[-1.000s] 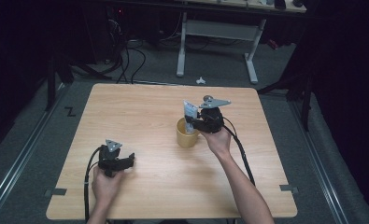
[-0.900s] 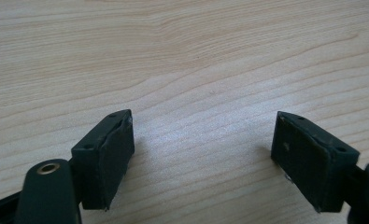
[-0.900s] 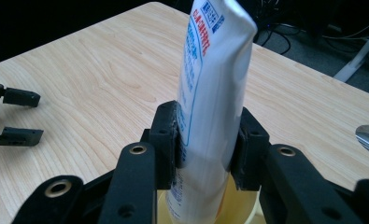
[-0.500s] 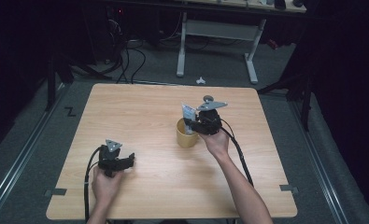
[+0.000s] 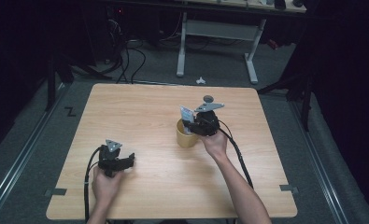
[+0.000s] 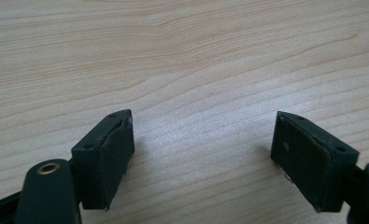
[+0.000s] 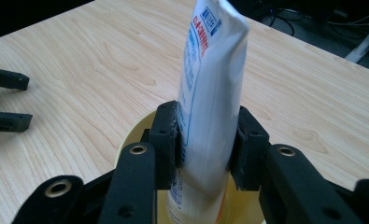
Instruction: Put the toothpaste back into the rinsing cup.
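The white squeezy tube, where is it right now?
The white plastic tube stands upright in the round yellow cup, right of the wooden table's middle in the high view, clamped by the right gripper.

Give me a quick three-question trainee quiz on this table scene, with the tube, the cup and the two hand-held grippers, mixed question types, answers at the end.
1. True or false: the left hand-held gripper holds the tube.
2. Multiple choice: where is the tube's lower end? A) flat on the table B) inside the yellow cup C) between the left gripper's jaws
3. Fill in: the right hand-held gripper is shut on the ____, which stands roughly ____.

Key
1. False: its jaws are apart over bare wood.
2. B
3. tube; upright
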